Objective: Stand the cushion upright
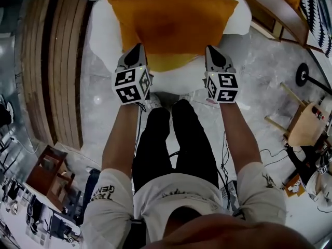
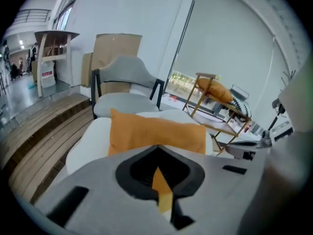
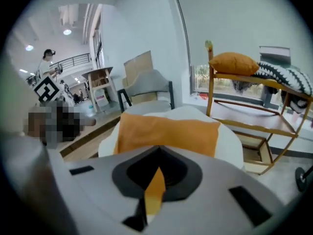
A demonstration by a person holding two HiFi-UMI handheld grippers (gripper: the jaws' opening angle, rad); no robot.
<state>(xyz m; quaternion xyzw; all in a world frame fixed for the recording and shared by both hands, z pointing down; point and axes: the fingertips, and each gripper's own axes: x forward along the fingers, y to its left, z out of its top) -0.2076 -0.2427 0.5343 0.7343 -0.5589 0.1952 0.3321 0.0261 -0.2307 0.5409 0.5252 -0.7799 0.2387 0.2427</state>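
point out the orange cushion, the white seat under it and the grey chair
orange cushion [image 1: 171, 19]: head view, its middle
white seat [image 1: 104, 38]: head view, bare left edge
grey chair [image 2: 124, 71]: left gripper view, backrest

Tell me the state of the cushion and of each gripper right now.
cushion: lying on the white seat, broad face up, near edge pinched, not yet upright.
left gripper: shut on the cushion's near edge.
right gripper: shut on the cushion's near edge.
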